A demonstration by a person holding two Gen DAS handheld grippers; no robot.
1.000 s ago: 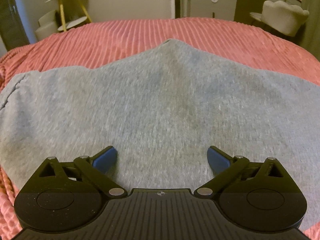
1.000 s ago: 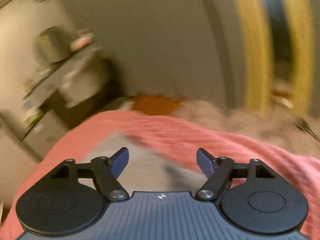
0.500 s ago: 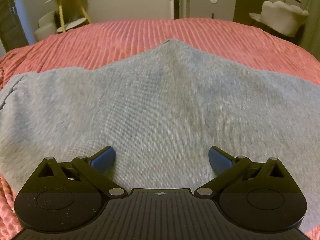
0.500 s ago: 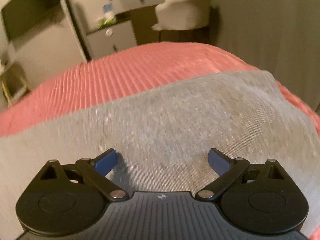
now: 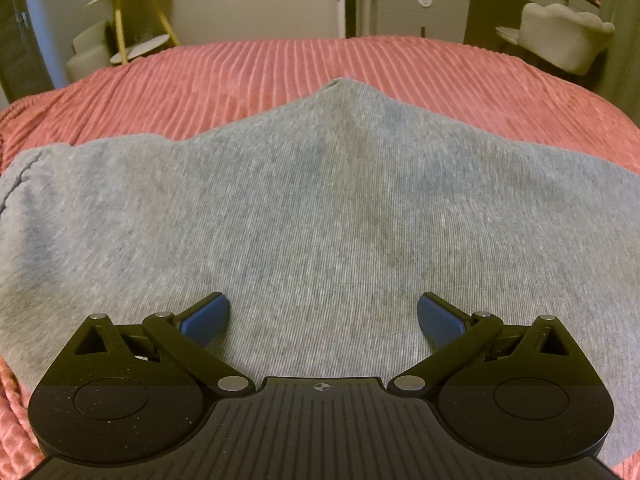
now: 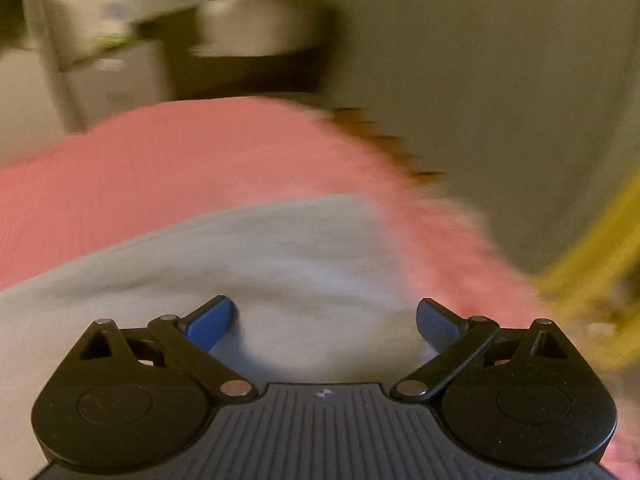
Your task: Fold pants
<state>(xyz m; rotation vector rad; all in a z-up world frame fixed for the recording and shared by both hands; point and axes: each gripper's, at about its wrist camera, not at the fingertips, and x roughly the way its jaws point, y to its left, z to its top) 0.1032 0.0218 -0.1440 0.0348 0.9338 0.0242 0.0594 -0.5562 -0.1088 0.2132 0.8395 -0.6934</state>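
Grey pants [image 5: 320,208] lie spread flat on a pink ribbed bedspread [image 5: 280,68], with a pointed fold of cloth at the far middle. My left gripper [image 5: 323,318] is open and empty, just above the near part of the pants. My right gripper [image 6: 325,322] is open and empty over the right end of the pants [image 6: 280,264]; that view is blurred by motion. The pants' right edge lies near the bed's right side.
A yellow-legged side table [image 5: 132,12] stands beyond the bed at the far left. A grey cabinet [image 5: 420,8] and a pale upholstered chair [image 5: 568,36] stand at the far right. In the right wrist view, a wall [image 6: 500,80] and something yellow [image 6: 600,256] lie past the bed's right edge.
The right gripper has swung fast to the right, from over the middle of the pants to their right end. The left gripper has hardly moved. Both stay open.
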